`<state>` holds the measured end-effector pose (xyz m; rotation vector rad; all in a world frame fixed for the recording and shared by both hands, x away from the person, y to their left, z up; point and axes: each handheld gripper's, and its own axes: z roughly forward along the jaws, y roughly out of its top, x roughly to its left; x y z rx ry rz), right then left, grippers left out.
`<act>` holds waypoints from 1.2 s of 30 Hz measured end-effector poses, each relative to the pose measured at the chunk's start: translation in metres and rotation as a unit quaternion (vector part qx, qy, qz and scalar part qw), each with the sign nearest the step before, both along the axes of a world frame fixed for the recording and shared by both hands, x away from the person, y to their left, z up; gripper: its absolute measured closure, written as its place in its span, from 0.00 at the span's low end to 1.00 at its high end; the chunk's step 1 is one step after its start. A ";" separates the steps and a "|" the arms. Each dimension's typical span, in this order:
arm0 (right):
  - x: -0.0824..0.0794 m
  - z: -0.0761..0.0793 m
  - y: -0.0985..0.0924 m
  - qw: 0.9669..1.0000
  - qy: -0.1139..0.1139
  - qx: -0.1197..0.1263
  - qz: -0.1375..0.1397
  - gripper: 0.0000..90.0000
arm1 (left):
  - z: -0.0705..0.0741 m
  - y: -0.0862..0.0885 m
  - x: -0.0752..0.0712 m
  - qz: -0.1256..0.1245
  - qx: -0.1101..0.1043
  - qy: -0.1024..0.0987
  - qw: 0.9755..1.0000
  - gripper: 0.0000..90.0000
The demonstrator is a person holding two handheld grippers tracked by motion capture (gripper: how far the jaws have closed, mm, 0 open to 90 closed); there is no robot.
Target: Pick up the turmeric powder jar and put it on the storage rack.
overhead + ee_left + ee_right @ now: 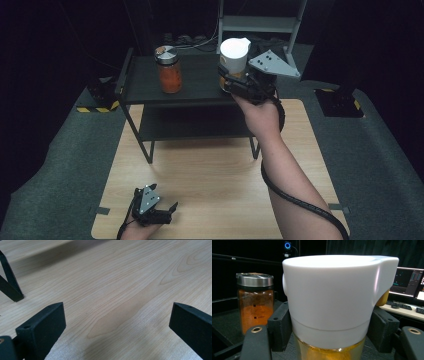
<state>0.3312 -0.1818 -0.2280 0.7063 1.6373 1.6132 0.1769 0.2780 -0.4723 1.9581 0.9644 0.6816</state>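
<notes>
The right claw (235,82) was shut on the white-lid jar (234,57) at 1 o'clock, on the black shelf (200,82). Glass w/ a smooth lid: prob. heavy, slippery, breakable. Best held low on the lid. Left claw (117,322) was wide open, empty.

Two-tier shelf rack (200,97) stands at far edge of counter (210,175). Top shelf: spice jar (169,70) at left, white-lidded jar (234,57) at right, well apart. Right gripper (231,80) sits at right end of top shelf, fingers either side of white-lidded jar. Left gripper (167,210) low over counter's near left edge, before the rack.
</notes>
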 end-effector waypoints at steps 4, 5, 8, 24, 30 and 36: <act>0.004 -0.002 0.001 1.000 0.007 0.010 -0.002 0.33 | 0.000 0.000 0.000 0.000 -0.001 0.001 1.000 0.01; 0.004 -0.002 0.001 1.000 0.007 0.009 -0.002 0.33 | 0.000 0.000 0.000 0.000 0.000 0.001 1.000 0.01; 0.007 -0.004 0.002 1.000 0.008 0.012 -0.002 0.33 | 0.000 0.000 0.001 0.000 -0.001 0.002 1.000 0.01; 0.022 -0.009 0.004 0.999 0.023 0.038 0.003 0.33 | 0.000 0.001 0.001 0.000 -0.003 0.002 1.000 0.01; 0.028 -0.011 0.000 0.998 0.034 0.054 0.010 0.33 | 0.000 0.001 0.001 -0.001 -0.003 0.001 1.000 0.01; 0.029 -0.012 0.000 0.998 0.031 0.053 0.011 0.33 | 0.000 0.002 0.001 -0.001 -0.004 0.003 1.000 0.01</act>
